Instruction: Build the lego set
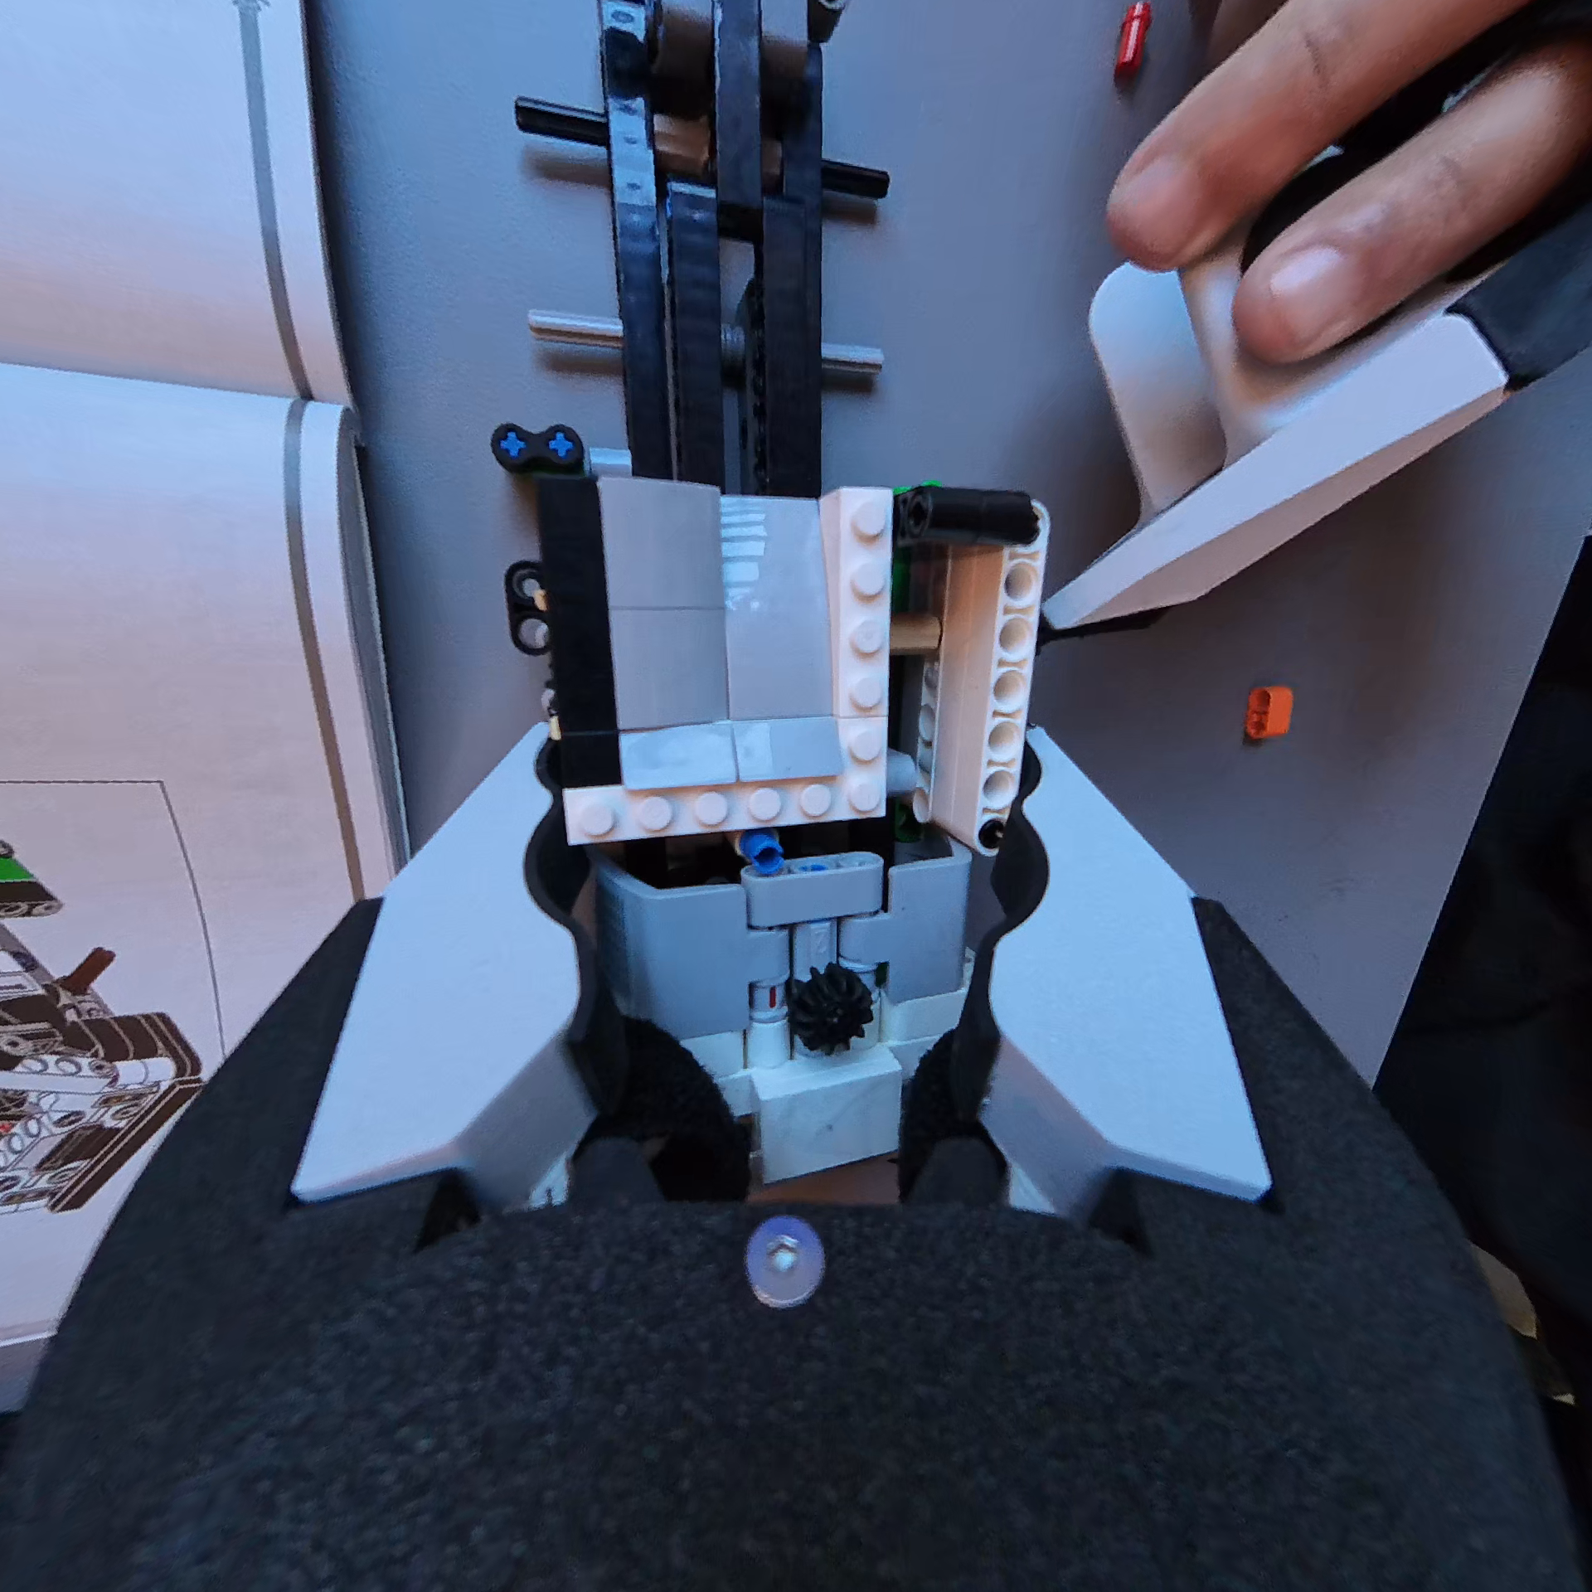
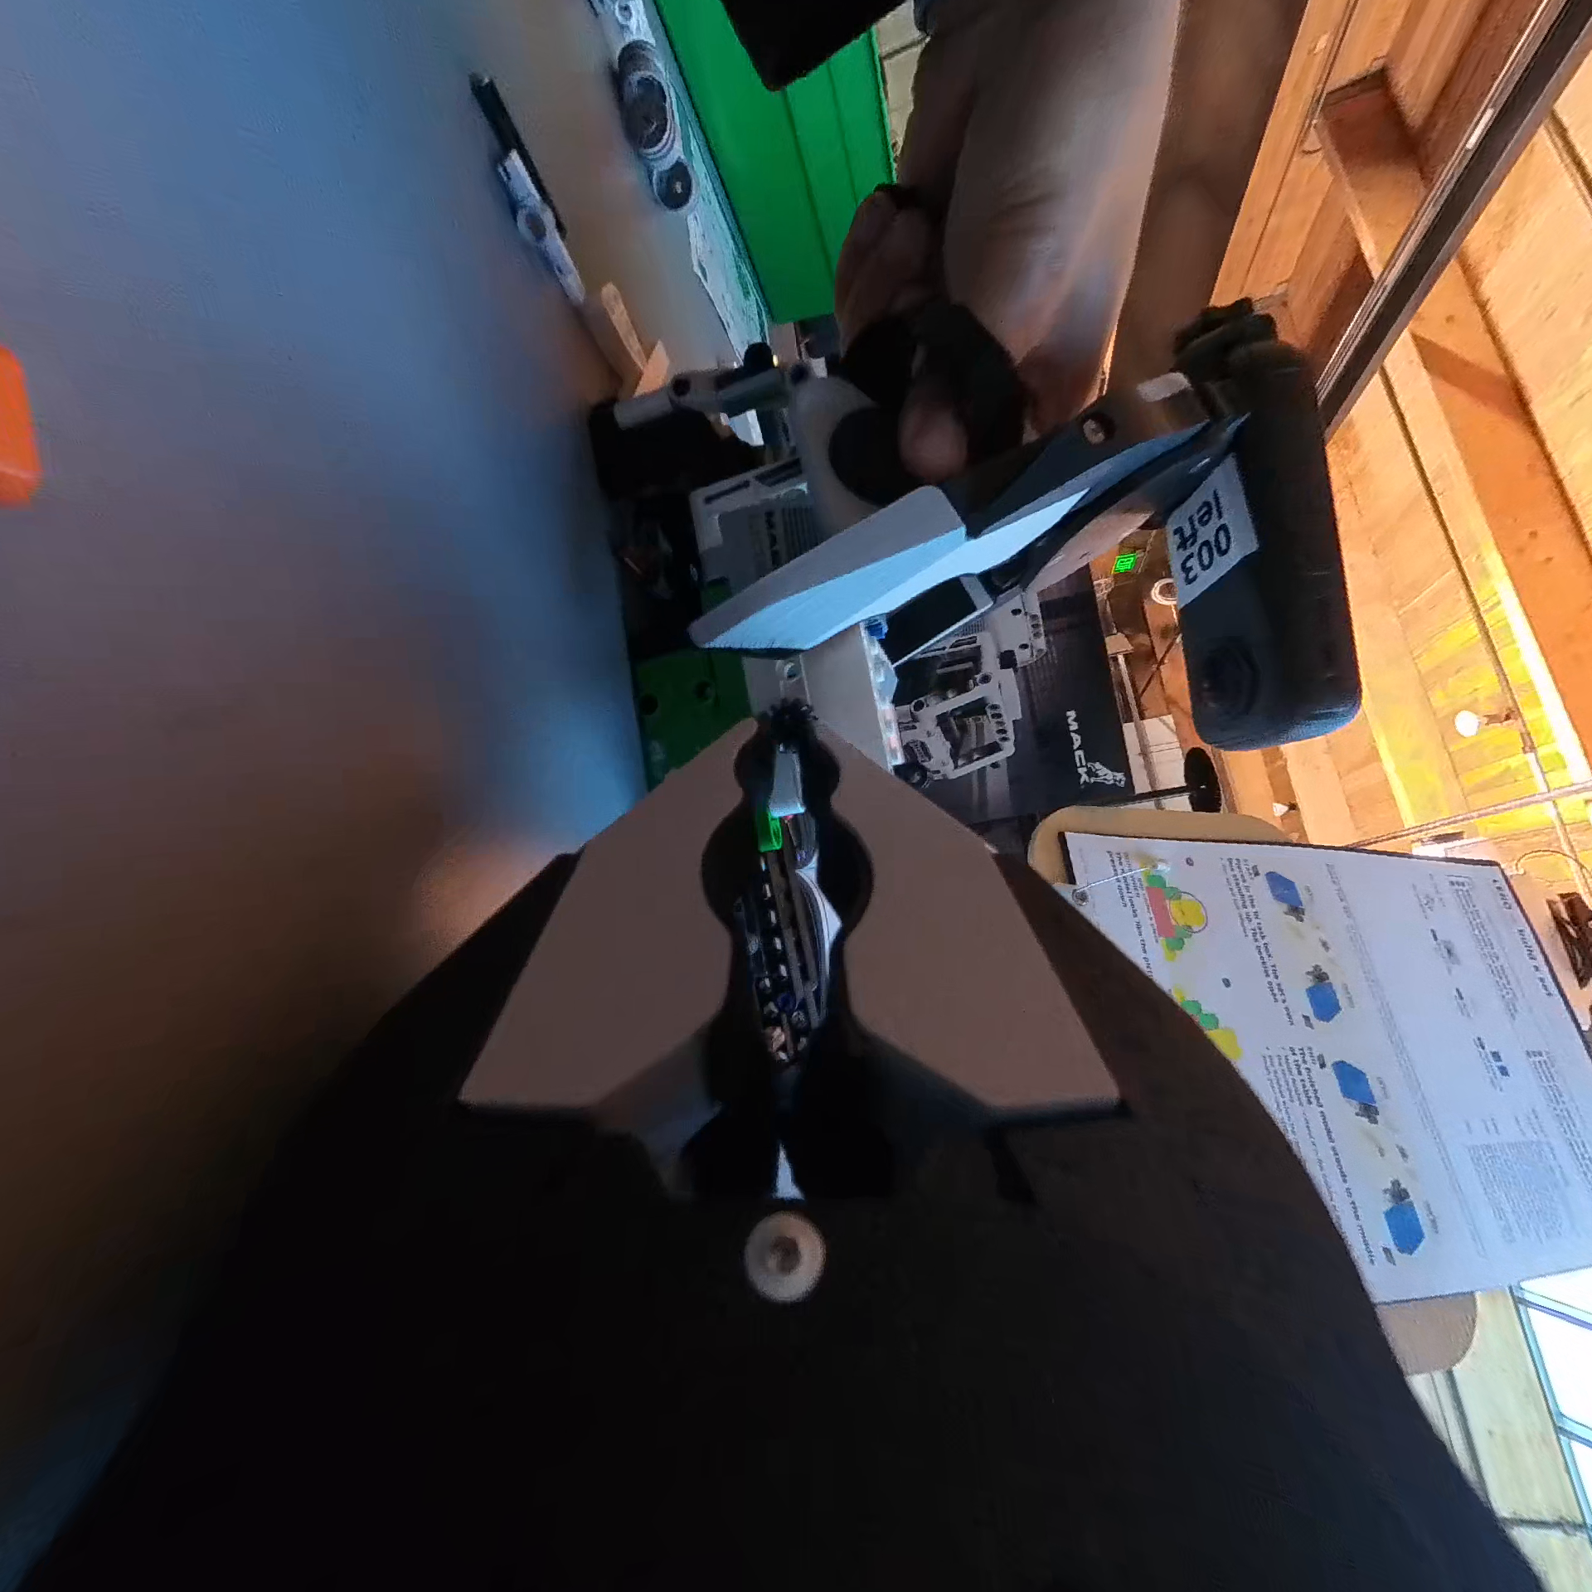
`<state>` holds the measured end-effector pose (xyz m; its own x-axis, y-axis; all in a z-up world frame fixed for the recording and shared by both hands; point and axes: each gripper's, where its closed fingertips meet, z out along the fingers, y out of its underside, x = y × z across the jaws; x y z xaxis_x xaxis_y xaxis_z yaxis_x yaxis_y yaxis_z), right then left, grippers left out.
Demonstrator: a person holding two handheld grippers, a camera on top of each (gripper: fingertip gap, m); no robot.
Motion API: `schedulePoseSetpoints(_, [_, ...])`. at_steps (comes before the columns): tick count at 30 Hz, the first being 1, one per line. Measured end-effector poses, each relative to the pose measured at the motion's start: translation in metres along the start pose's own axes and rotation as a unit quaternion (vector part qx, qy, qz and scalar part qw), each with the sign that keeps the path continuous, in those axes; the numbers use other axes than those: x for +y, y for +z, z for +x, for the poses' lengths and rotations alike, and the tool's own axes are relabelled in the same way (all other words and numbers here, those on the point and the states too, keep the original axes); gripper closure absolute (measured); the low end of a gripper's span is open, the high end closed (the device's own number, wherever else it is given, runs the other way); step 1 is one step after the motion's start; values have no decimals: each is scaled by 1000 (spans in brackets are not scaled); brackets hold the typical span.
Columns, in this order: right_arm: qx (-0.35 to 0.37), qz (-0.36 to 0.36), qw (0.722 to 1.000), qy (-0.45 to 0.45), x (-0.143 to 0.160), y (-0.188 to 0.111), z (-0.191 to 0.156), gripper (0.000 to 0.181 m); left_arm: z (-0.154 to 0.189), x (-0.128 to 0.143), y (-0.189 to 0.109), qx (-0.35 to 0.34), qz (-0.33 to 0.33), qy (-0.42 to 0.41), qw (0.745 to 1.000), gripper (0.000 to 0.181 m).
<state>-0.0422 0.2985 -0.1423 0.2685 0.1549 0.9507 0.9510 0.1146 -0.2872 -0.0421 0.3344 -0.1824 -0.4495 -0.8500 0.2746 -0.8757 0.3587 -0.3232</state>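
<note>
The lego model [image 1: 732,637] is a white, grey and black cab on a long black chassis [image 1: 715,258], with a black gear [image 1: 827,1008] at its near end. My left gripper [image 1: 788,741] is shut on the model's grey base and holds it over the table. It also shows in the right wrist view [image 2: 715,637], held by a hand. My right gripper [image 2: 784,741] has its jaws almost together on a slim lego part [image 2: 780,930] with a green bit. In the left wrist view the right gripper's tip [image 1: 1060,616] touches the model's white beam [image 1: 991,672].
An open instruction booklet [image 1: 129,603] lies left of the model on the grey table [image 1: 1163,818]. A red pin [image 1: 1133,39] and an orange piece [image 1: 1268,711] lie to the right. A person's hand [image 1: 1292,172] holds the right gripper. A lego box [image 2: 1008,689] and a printed sheet [image 2: 1335,1077] stand beyond. From the left gripper's tips to the orange piece [image 1: 1268,711] is close to 10 centimetres.
</note>
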Motion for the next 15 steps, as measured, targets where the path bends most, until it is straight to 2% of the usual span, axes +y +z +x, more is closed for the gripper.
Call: schedulePoseSetpoints(15, [-16, -12, 999, 49, 3, 1, 1, 178, -1, 1, 0, -7, -3, -13, 1000, 84])
